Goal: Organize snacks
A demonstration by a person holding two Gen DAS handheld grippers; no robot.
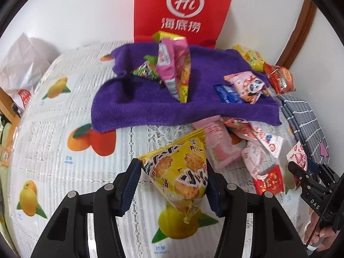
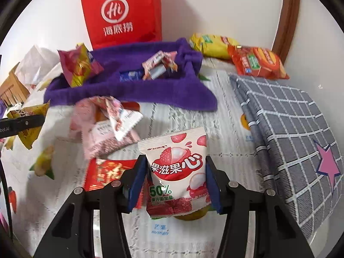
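My left gripper is shut on a yellow rice-cracker bag, which hangs tilted just above the fruit-print tablecloth. My right gripper is shut on a white and red lychee gummy packet, held upright off the table. On the purple towel at the back lie a pink and yellow bag, a green packet, a blue packet and a panda packet. Pink packets and a red packet lie loose in front of the towel.
A red paper bag stands against the wall behind the towel. A yellow bag and an orange bag sit at the back right. A grey checked cloth covers the right side. A white plastic bag lies far left.
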